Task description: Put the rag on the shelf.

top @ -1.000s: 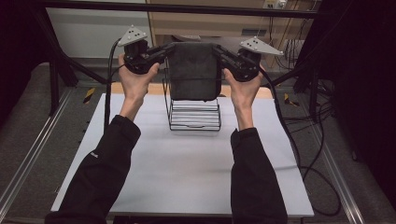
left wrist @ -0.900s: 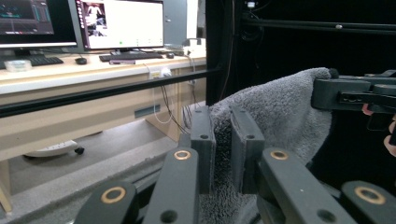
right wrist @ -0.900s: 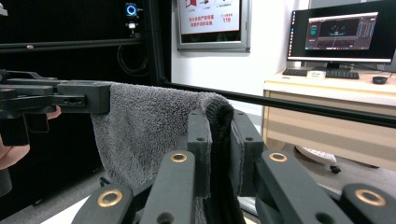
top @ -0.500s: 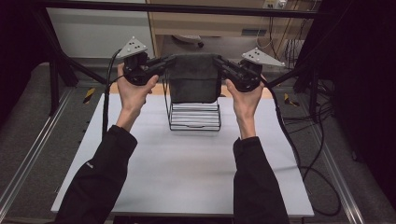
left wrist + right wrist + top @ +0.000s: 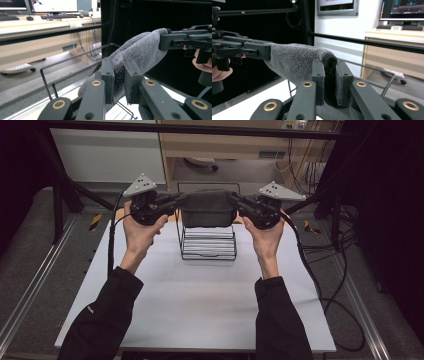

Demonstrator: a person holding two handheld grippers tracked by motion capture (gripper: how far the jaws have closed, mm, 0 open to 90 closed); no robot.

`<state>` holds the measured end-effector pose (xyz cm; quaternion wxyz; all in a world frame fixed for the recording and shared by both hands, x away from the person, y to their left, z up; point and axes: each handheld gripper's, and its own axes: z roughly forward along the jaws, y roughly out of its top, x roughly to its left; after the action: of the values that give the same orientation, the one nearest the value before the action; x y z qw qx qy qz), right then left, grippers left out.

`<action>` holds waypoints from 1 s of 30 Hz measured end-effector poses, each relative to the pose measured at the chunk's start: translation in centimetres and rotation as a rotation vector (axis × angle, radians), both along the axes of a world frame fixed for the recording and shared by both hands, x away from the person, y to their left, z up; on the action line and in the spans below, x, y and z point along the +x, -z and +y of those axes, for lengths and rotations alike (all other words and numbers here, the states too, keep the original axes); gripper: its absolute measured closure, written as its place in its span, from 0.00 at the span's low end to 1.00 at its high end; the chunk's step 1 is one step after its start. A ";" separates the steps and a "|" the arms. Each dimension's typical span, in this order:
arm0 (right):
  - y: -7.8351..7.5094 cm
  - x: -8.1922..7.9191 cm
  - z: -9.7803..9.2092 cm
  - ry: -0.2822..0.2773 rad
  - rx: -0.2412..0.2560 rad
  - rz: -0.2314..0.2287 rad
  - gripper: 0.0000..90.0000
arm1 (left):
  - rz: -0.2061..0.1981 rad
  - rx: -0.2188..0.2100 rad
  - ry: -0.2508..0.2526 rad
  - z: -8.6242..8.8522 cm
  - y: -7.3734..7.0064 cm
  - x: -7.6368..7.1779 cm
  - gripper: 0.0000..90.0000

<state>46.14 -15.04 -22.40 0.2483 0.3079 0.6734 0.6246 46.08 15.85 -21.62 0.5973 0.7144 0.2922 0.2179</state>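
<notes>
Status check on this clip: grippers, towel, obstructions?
Left gripper and right gripper both shut on grey towel. Towel held stretched above wire rack, off the table. Nothing blocking.

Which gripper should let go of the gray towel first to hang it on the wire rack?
Neither is clearly better. Left gripper and right gripper each pinch a towel edge, level above the wire rack, equally far out.

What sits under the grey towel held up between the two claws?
A black wire rack stands on the white table below the grey terry towel. The towel covers the rack's top.
</notes>
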 end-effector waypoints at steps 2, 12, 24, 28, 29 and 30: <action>0.2 -0.2 -0.1 -0.008 -0.007 0.003 0.89 | 0.007 0.008 0.003 0.0 0.2 -0.2 0.88; 1.2 -0.7 -0.3 -0.034 -0.028 0.020 0.89 | 0.058 0.030 0.005 0.9 -1.0 -1.0 0.80; 2.1 -1.0 -0.4 -0.048 -0.043 0.011 0.88 | 0.176 0.043 0.019 0.4 -1.9 0.5 0.92; 2.3 -1.1 -0.5 -0.061 -0.059 0.015 0.85 | 0.194 0.066 0.041 -0.1 -0.9 0.4 0.98; 2.3 -1.2 -0.4 -0.063 -0.062 0.017 0.84 | 0.202 0.074 0.042 -0.2 -0.7 0.4 0.98; 2.3 -1.2 -0.4 -0.066 -0.063 0.019 0.82 | 0.208 0.085 0.044 -0.2 -0.6 0.5 0.99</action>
<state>44.92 -15.48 -24.70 0.2308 0.2832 0.7049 0.6080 46.55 15.63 -21.05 0.5377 0.7639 0.3274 0.1419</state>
